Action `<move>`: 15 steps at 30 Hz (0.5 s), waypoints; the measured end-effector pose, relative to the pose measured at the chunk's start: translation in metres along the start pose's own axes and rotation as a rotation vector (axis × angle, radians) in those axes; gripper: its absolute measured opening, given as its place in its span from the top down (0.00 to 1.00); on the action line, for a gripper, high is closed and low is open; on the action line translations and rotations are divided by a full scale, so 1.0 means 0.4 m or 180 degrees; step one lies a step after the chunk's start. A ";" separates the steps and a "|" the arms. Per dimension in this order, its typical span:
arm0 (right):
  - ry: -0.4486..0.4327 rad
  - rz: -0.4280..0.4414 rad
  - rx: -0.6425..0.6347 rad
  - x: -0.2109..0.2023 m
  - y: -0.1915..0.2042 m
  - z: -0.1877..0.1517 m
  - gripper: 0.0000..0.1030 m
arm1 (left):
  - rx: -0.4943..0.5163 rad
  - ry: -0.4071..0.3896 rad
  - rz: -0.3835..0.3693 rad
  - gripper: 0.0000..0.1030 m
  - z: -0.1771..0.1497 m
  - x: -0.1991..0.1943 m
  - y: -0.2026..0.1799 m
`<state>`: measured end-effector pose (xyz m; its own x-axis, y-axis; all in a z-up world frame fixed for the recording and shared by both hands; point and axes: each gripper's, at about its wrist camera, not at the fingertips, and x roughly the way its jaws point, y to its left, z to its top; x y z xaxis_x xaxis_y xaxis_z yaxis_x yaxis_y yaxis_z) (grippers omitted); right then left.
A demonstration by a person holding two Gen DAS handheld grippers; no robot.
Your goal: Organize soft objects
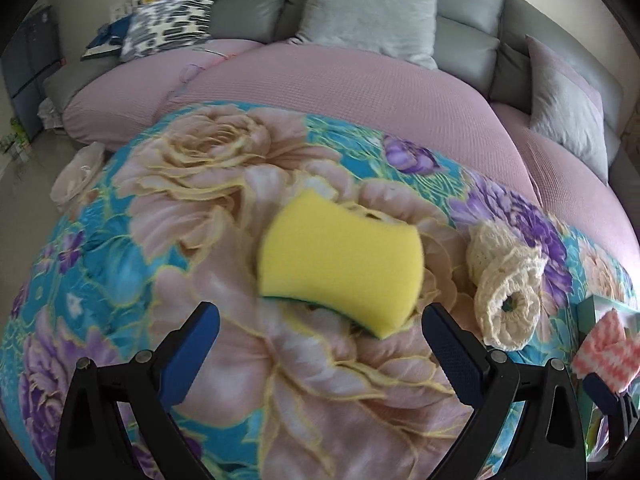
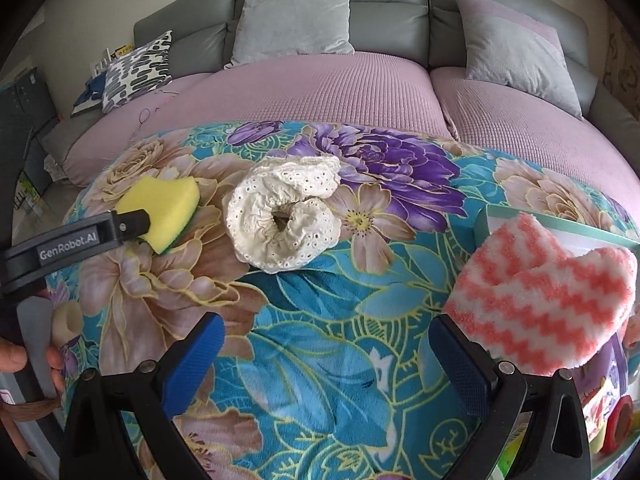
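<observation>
Left gripper (image 1: 320, 320) jaws spread wide, yellow sponge (image 1: 340, 258) just ahead between them. Right gripper (image 2: 326, 330) jaws likewise wide apart, empty; pink-striped cloth (image 2: 548, 296) beside right jaw, cream lace scrunchie (image 2: 284, 216) ahead.

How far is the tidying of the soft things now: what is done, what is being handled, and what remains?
Done: it seems only the pink-and-white zigzag fluffy cloth lies at the green-rimmed clear box. In hand: nothing is held; the open left gripper is at the yellow sponge with green underside; the right gripper is open and empty. Left: the sponge and the cream eyelet-lace fabric roll lie on the floral blanket.
</observation>
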<state>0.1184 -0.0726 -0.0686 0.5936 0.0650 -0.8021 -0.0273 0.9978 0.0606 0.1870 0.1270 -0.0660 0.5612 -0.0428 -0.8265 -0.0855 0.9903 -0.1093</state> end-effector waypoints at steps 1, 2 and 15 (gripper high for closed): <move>0.0011 0.0004 0.0011 0.005 -0.003 0.001 0.00 | 0.0027 0.0013 -0.0020 0.02 -0.001 0.006 -0.006; 0.0018 0.0009 0.0016 0.009 -0.004 0.001 0.00 | 0.0050 0.0029 -0.0026 0.02 -0.003 0.014 -0.013; 0.0039 0.0030 0.0009 0.019 -0.009 -0.003 0.00 | 0.0016 0.0099 0.0236 0.02 -0.020 0.050 0.013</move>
<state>0.1221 -0.0757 -0.0757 0.5835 0.0745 -0.8087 -0.0304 0.9971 0.0699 0.1911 0.1301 -0.0874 0.5278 0.0265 -0.8490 -0.1217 0.9916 -0.0446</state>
